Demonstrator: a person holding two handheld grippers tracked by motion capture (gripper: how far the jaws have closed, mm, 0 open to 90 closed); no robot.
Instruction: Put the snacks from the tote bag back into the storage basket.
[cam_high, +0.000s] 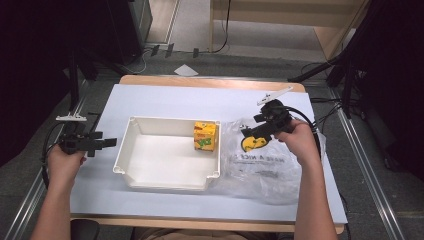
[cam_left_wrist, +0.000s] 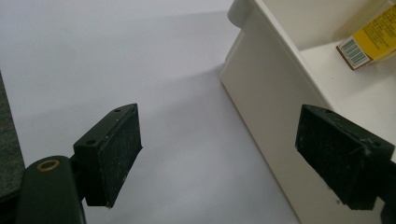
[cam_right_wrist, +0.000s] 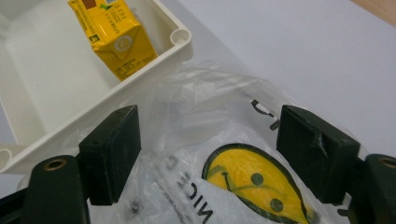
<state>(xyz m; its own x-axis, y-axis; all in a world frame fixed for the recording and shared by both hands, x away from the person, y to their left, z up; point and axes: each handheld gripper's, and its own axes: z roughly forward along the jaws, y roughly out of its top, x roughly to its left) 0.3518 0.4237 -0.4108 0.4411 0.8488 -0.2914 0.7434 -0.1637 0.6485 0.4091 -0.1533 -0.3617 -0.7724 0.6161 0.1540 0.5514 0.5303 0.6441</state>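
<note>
My right gripper (cam_high: 248, 131) hangs over the clear plastic bag (cam_high: 260, 167), jaws spread wide with nothing pinched between them. In the right gripper view (cam_right_wrist: 208, 154) the two black pads stand either side of the bag's yellow smiley print (cam_right_wrist: 252, 184), and I cannot tell whether they touch the film or hover just above it. The bag lies flat on the white table cover (cam_high: 165, 97), crumpled along its near and left edges, with its left side pressed up against the right wall of the cream tray (cam_high: 125, 145). Its long axis runs roughly from the far side of the table toward me; the black lettering reads upside down from my side, with the smiley at the far end.

Beyond the bag, the yellow juice carton (cam_high: 205, 136) stands in the tray's far right corner, its folded top facing up. In the right gripper view it (cam_right_wrist: 114, 39) sits just inside the tray's corner (cam_right_wrist: 180, 37).

My left gripper (cam_high: 102, 143) is out to the left of the tray, level and pointing at its left wall. Its jaws are also apart and empty; in the left gripper view (cam_left_wrist: 233, 156) one pad hangs over bare table cover (cam_left_wrist: 116, 56), the other in front of the tray's outer wall (cam_left_wrist: 261, 93), not touching it.
</note>
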